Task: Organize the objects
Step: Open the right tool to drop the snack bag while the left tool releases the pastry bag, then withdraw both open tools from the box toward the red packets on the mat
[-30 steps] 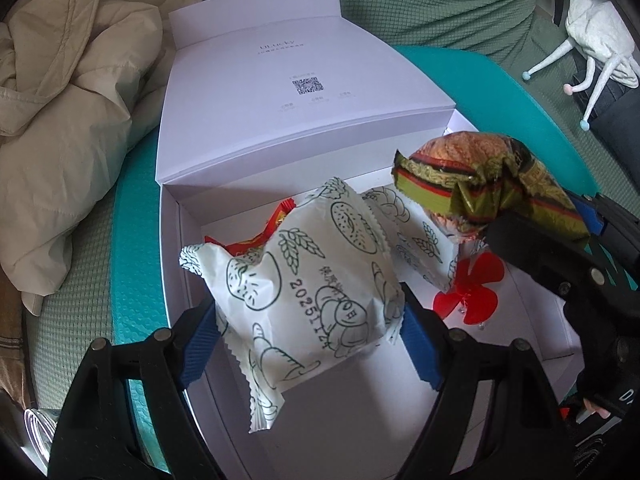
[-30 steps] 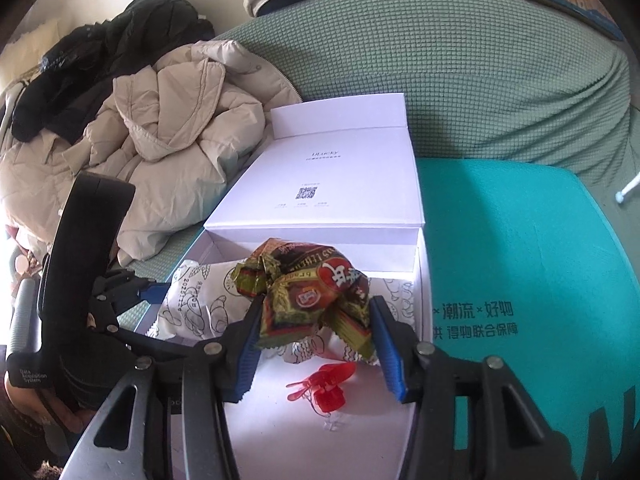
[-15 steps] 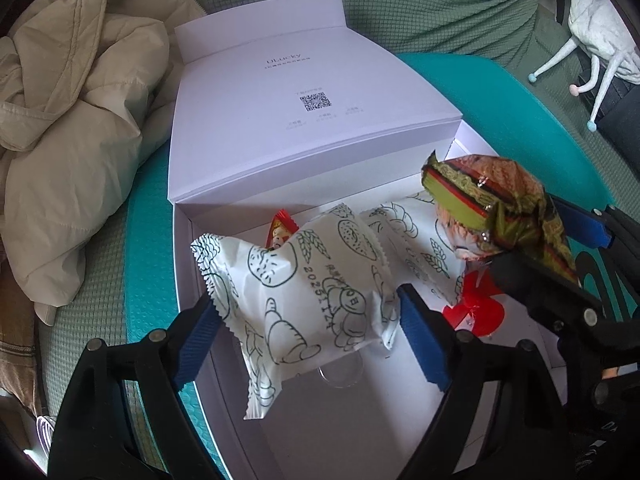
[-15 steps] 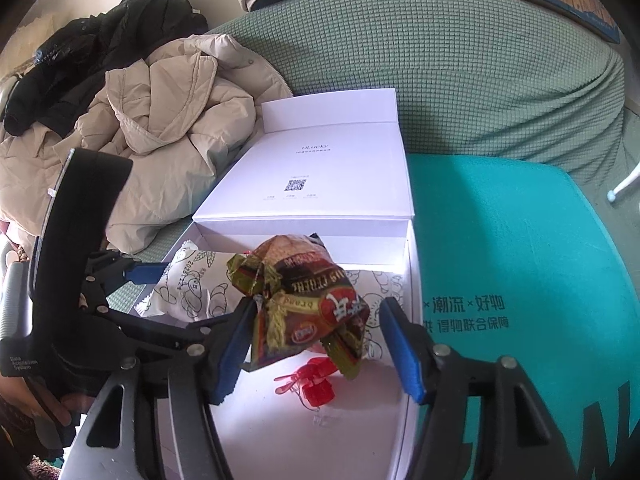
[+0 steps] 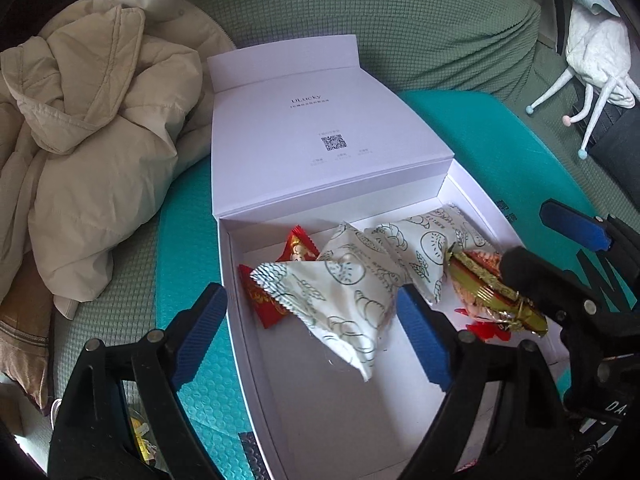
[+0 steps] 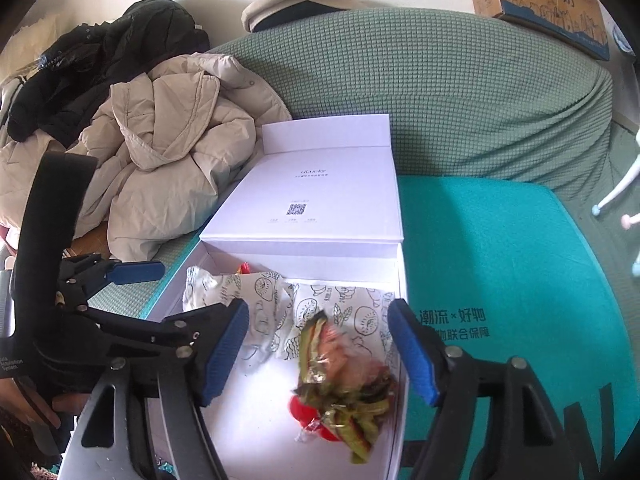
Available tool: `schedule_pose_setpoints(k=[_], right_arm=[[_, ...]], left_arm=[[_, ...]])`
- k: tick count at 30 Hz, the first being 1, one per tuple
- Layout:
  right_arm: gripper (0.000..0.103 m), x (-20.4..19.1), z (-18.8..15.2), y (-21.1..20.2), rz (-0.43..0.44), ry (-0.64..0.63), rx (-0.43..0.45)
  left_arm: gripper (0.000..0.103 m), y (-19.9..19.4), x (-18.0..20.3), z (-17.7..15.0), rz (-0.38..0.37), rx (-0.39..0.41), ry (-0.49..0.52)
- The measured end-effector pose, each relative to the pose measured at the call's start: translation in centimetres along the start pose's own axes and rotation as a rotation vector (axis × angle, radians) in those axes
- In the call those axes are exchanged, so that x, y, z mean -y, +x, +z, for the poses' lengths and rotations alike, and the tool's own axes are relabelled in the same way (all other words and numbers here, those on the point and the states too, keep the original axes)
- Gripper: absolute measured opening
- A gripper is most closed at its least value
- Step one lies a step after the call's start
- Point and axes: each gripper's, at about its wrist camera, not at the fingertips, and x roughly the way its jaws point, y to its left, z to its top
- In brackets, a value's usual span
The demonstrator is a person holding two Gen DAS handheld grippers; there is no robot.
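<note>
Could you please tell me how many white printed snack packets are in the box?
2: one packet near the box's left side, another packet right of it. More may be hidden underneath.

Left gripper (image 5: 314, 338) and right gripper (image 6: 318, 354): black angular frames, silver screw heads, ribbed blue finger pads (image 5: 422, 340); white lettering marks one housing.

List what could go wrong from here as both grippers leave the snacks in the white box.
1. The green-and-red snack bag lies crumpled on the red plastic piece; it could hide or crush that piece.
2. The white printed packet lies between the open pads of the left gripper; a careless pull-back could snag it and drag it out of the white box.
3. The right gripper, its jaws just opening, hangs close over the bag and could catch it.
</note>
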Motion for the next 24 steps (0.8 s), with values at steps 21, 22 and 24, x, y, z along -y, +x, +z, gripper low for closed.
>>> schedule_pose_setpoints(k=[21, 22, 24], right_arm=[[0.075, -2.1, -0.9, -9.2, -0.051, 0.037, 0.090], [0.076, -2.2, -1.0, -9.6, -0.056, 0.037, 0.094], [0.076, -2.6, -1.2, -10.5, -0.065, 0.038, 0.097]], left_arm=[[0.087, -9.6, 1.3, -1.8, -0.039, 0.131, 0.043], [0.087, -10.0, 1.4, -1.9, -0.042, 0.135, 0.048], [0.087, -10.8, 1.5, -2.2, -0.048, 0.142, 0.056]])
